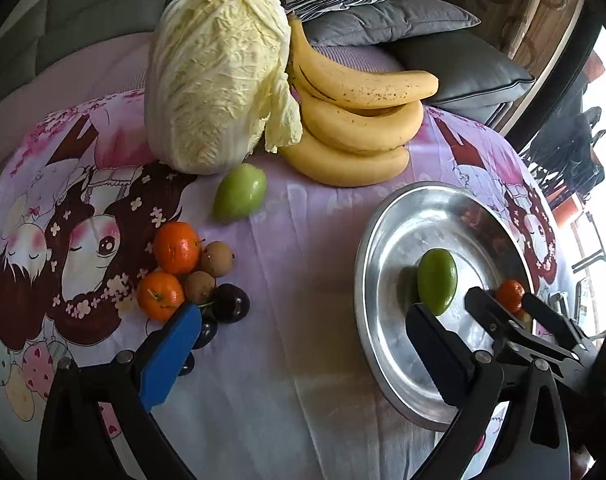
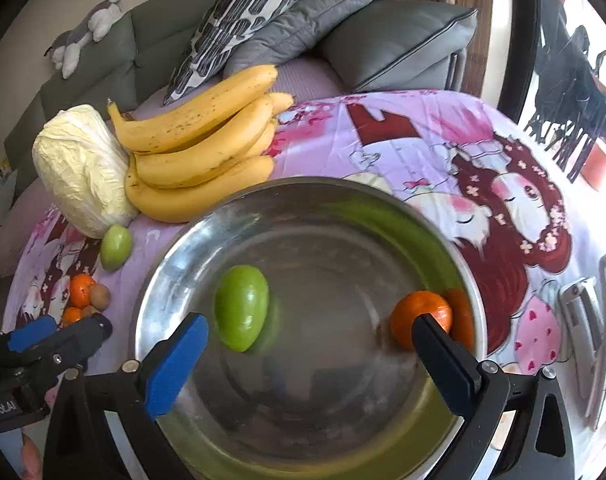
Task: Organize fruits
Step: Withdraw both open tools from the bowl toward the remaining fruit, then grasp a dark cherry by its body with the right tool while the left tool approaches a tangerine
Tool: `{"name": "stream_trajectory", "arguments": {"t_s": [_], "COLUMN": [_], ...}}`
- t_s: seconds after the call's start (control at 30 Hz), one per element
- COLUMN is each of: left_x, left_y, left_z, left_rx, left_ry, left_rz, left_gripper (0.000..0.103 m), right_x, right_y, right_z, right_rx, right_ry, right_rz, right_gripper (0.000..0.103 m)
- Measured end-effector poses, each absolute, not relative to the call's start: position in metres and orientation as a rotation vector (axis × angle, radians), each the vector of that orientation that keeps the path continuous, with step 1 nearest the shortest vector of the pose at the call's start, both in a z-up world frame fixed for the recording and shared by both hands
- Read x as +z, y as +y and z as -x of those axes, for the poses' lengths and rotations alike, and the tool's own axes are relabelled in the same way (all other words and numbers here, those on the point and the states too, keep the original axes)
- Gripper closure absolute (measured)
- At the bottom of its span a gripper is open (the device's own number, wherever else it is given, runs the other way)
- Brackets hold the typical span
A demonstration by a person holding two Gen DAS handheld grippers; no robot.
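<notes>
- We count two fruits in the steel plate: a green fruit left of centre and a tangerine against the right rim.
- Left on the table (by our judgement): the second green fruit, two tangerines, small brown fruits, dark cherries and the bananas; the cabbage is no fruit.
- The plated green fruit's long axis runs near-to-far in the right wrist view, slightly tilted.
- The right gripper hangs over the plate, jaws wide apart, empty.
- The left gripper is likewise spread and empty, beside the cherries.
</notes>
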State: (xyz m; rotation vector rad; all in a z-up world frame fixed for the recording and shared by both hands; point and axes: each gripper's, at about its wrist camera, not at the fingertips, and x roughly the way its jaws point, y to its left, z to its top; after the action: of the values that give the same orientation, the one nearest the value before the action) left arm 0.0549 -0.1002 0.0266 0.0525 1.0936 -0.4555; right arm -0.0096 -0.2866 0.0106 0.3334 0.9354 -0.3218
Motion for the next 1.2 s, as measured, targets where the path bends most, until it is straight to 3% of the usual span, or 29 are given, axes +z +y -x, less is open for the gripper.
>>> {"name": "stream_trajectory", "arguments": {"t_s": [0.83,1.2], "left_x": [0.016,0.008], "left_y": [0.009,0.023], "left_z": [-0.071,-0.079], "left_rx": [-0.238,-0.256], "left_ry": [1.18,1.208], "left_rz": [0.024,0.08], "left_gripper": [0.001,0.005], "right_x": [0.027,0.016], "right_y": [-0.161,-0.123], "right_z": [-0.007,-0.019], "right_rx": [-0.054,0.07], "right_ry": [1.022,1.057], "right_rz": [-0.161,-0.157], "right_gripper": [0.001,0.016]}}
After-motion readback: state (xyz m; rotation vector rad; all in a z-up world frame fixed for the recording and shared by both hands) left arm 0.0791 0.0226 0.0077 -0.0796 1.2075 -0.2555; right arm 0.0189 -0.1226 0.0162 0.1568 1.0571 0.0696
